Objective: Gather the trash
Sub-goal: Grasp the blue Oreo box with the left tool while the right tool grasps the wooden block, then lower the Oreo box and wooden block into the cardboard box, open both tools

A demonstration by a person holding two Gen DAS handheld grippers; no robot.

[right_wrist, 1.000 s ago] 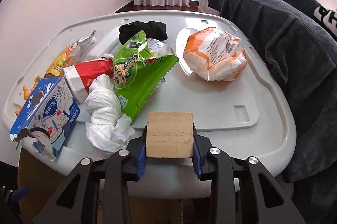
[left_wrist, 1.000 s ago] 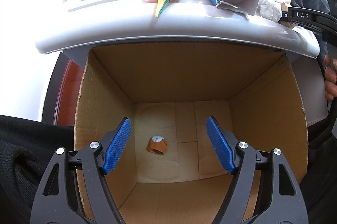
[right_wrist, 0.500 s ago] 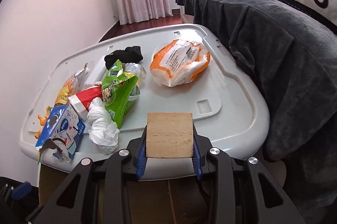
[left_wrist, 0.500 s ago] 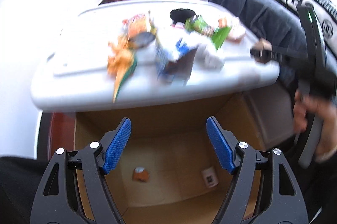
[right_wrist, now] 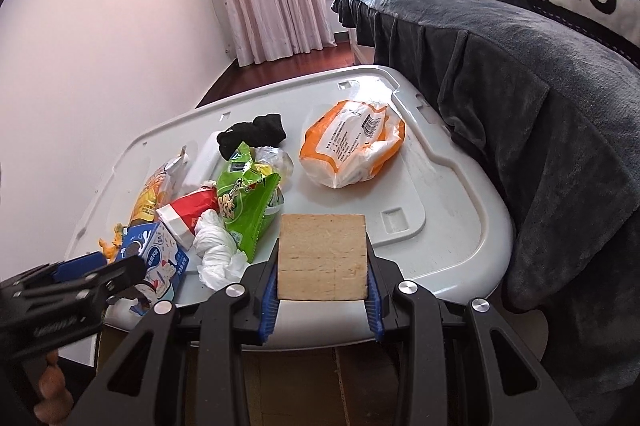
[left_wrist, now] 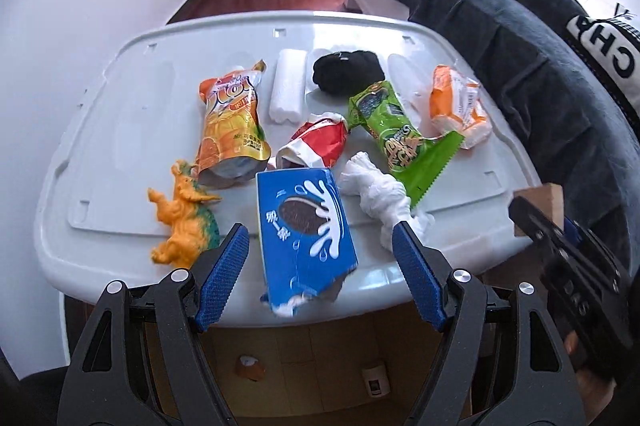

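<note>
My left gripper is open and hangs over the white table's near edge. A torn blue cookie box shows between its fingers, ungripped. Behind it lie a white tissue wad, a green snack bag, a red wrapper, an orange juice pouch and an orange-white bag. My right gripper is shut on a tan block above the table's near right edge. Under the table stands an open cardboard box holding two small scraps.
An orange toy dinosaur, a black cloth and a white foam piece also lie on the table. A dark blanket hangs along the table's right side. A wall stands to the left, curtains behind.
The left gripper has risen out of the cardboard box and now looks onto the tabletop, still open. The right gripper has drawn back and up with the block.
</note>
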